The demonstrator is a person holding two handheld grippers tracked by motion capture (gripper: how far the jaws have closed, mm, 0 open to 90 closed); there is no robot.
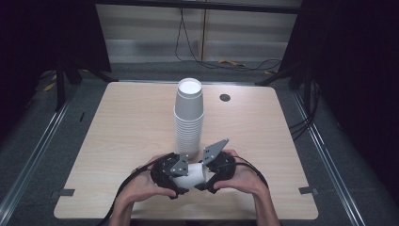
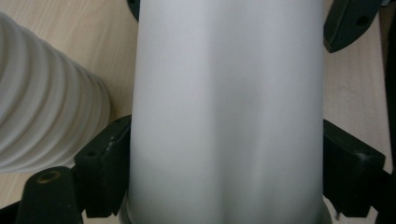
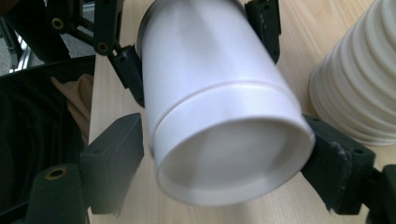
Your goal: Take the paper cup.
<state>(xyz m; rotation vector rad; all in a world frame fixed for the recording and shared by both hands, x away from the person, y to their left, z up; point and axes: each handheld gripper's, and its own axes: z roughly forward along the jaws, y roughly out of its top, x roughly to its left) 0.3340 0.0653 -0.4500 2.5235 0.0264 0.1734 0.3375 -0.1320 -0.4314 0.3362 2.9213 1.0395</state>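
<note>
A single white paper cup, lying on its side above the near edge of the table, is held between the two grippers. The left gripper is closed on the cup's wall, its black jaws pressed against both sides in the left gripper view. The right gripper is set around the base end: one jaw touches the cup, while a small gap seems to be left at the other, so a firm clamp cannot be told.

At about 12 o'clock from the held cup, just beside it, the tall stack of cups stands upside down (bases upward). Nothing is seen inside any cup; the base of the held cup is bare in the right gripper view.

The work is judged to be early or midway: one cup is off the stack and in hand, and many are left nested
</note>
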